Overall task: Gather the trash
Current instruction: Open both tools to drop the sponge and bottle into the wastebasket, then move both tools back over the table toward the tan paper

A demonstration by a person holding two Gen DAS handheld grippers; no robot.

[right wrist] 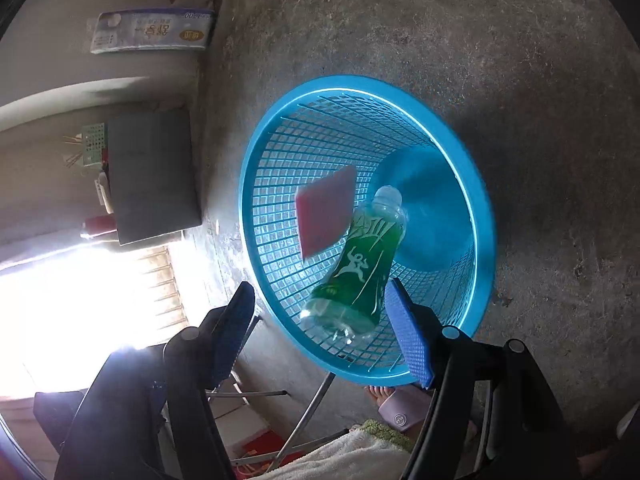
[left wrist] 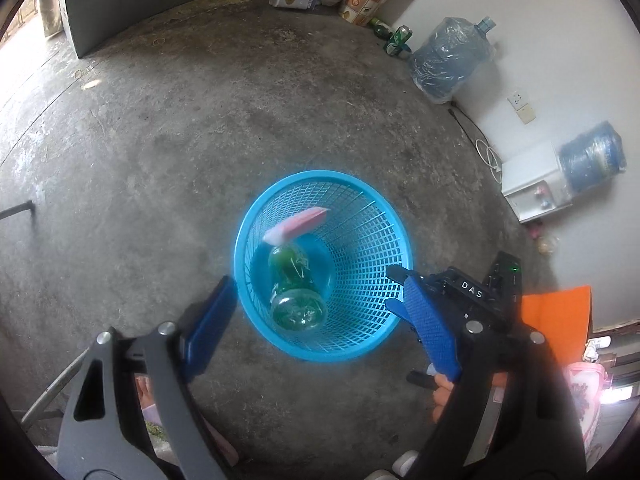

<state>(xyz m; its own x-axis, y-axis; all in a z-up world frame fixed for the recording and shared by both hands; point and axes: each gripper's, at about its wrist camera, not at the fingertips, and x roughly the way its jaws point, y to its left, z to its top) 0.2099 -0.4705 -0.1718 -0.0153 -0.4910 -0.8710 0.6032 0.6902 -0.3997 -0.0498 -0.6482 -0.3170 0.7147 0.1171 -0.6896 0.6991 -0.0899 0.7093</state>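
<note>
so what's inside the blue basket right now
A green bottle lies in the basket, neck toward the bottom, and a blurred pink packet shows above it. The bottle hides part of the basket's floor and near wall, so anything beneath it can't be seen.

Rough concrete floor (left wrist: 160,140), white wall (left wrist: 540,40)

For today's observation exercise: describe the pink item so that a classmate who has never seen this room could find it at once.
Find the blue mesh basket standing on the bare concrete floor. Inside it is a green plastic bottle, and right beside the bottle's neck is the pink item. It is flat, rectangular and pink with a pale edge, unlike the rounded, see-through bottle.
</note>
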